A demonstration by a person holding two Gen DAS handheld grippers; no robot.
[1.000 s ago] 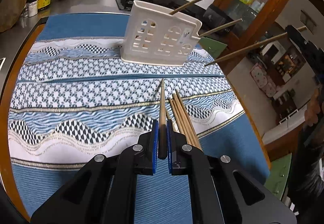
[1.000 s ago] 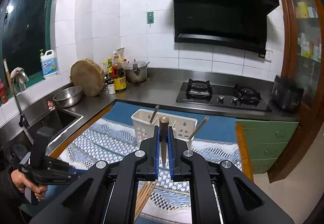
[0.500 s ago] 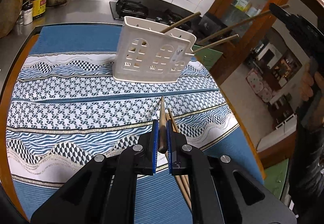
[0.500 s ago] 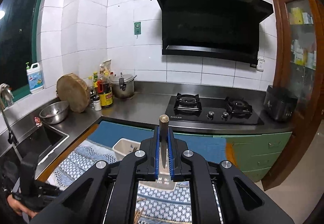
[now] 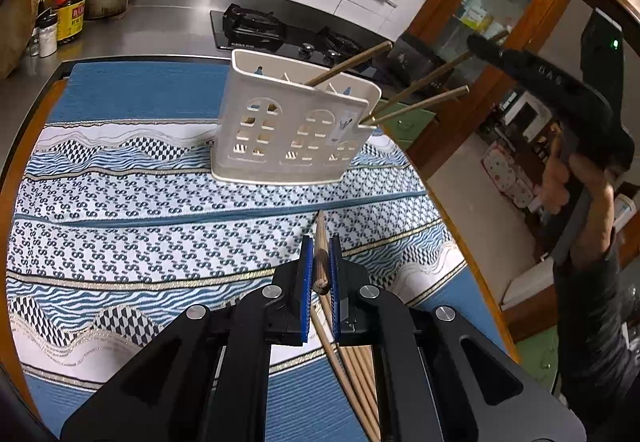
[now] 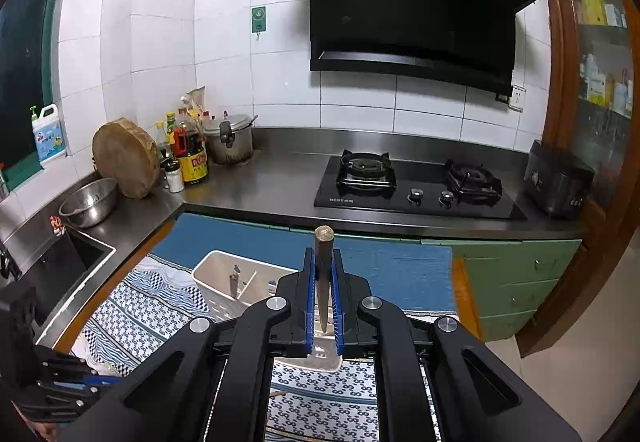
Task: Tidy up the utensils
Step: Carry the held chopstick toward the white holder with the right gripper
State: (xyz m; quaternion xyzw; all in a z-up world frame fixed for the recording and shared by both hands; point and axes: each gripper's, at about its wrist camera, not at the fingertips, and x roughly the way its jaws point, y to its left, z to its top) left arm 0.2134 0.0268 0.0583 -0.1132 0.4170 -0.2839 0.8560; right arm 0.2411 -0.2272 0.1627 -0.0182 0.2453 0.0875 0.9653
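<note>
Kitchen counter behind, patterned cloth carries the white holder with few chopsticks already inside, while left tongs and right tongs each clench one chopstick, several loose chopsticks remaining.

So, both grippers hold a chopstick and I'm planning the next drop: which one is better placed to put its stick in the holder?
Probably the right gripper: its chopstick hangs over the white holder.
</note>
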